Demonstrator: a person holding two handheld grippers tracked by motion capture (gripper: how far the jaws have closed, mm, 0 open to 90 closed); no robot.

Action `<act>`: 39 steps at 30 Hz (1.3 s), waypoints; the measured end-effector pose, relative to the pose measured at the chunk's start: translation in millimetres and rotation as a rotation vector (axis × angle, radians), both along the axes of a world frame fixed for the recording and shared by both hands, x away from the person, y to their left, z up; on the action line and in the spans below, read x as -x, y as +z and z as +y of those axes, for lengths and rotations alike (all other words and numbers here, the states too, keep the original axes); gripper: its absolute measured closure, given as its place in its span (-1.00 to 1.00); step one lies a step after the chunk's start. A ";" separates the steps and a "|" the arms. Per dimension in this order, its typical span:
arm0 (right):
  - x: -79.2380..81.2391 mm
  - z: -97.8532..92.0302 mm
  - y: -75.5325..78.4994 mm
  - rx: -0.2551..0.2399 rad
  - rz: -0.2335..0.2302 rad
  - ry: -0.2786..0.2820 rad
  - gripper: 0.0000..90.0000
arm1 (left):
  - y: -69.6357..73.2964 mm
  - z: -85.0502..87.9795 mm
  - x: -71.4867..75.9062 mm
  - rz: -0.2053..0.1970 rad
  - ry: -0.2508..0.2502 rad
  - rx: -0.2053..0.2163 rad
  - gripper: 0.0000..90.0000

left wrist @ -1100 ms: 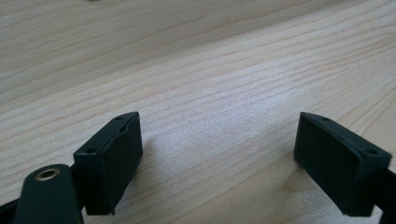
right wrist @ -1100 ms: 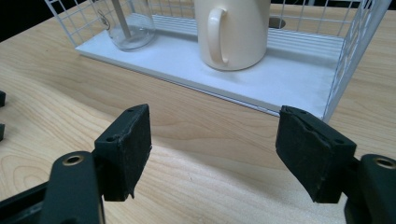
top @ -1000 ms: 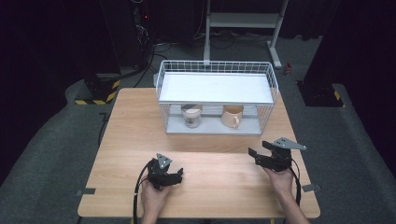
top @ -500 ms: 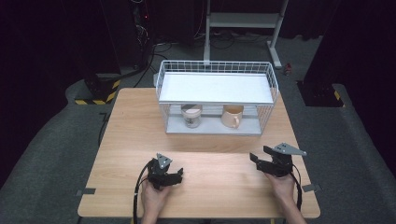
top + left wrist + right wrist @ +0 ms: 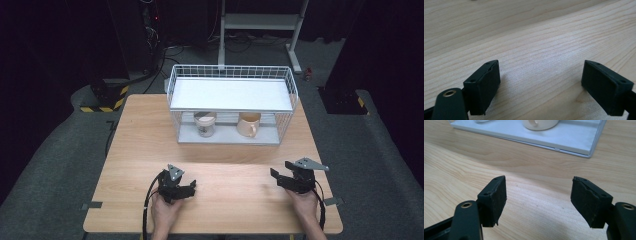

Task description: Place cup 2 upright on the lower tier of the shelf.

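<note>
Resting on table (image 5: 135, 150), left gripper (image 5: 187, 189), jaws apart.

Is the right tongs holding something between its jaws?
No, the right tongs stands open, with bare wooden table between its jaws.

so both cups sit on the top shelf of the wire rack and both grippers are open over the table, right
Not quite. The high view shows both cups, the tan mug and the pale cup, on the bottom shelf of the wire rack. The rest holds: left gripper and right gripper are open over the table.
</note>
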State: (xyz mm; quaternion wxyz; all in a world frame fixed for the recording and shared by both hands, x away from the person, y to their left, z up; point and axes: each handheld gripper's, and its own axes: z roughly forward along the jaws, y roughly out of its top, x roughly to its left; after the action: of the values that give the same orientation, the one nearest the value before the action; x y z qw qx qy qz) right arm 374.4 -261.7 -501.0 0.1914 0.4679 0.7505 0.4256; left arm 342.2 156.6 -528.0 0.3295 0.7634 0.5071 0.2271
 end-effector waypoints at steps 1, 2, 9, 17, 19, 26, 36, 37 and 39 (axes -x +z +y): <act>-0.3 -0.8 -1.1 0.006 0.005 -0.002 -0.37 | -0.1 -0.1 0.0 -0.002 0.001 0.001 -0.65; 0.1 -1.0 -2.0 0.010 0.014 -0.009 -0.37 | -0.1 0.0 0.0 -0.002 0.001 0.000 -0.65; 1.4 -7.4 -8.3 0.031 0.036 -0.031 -0.37 | -0.1 -0.1 0.0 -0.001 0.001 0.000 -0.65; 1.8 -10.7 -16.2 0.059 0.067 -0.044 -0.38 | -0.1 -0.1 0.0 -0.002 0.001 0.000 -0.65; 1.6 -10.8 -17.7 0.070 0.067 -0.043 -0.38 | -0.1 -0.1 0.0 -0.002 0.001 0.000 -0.65; 2.4 -10.2 -20.5 0.081 0.077 -0.047 -0.38 | -0.1 -0.1 0.0 -0.001 0.001 0.001 -0.65; 1.8 -8.9 -21.5 0.122 0.083 -0.046 -0.42 | -0.1 -0.1 0.0 -0.002 0.001 0.001 -0.65; 1.7 -8.6 -21.6 0.130 0.090 -0.049 -0.42 | -0.1 -0.1 0.0 -0.001 0.001 0.000 -0.65; 1.7 -7.5 -22.0 0.153 0.096 -0.053 -0.43 | -0.1 -0.1 0.0 -0.002 0.001 0.000 -0.65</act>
State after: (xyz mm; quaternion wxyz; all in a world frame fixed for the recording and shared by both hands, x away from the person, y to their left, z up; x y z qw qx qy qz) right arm 372.7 -269.2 -523.0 0.2014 0.4914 0.7765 0.3391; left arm 342.1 156.5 -528.1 0.3299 0.7630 0.5071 0.2278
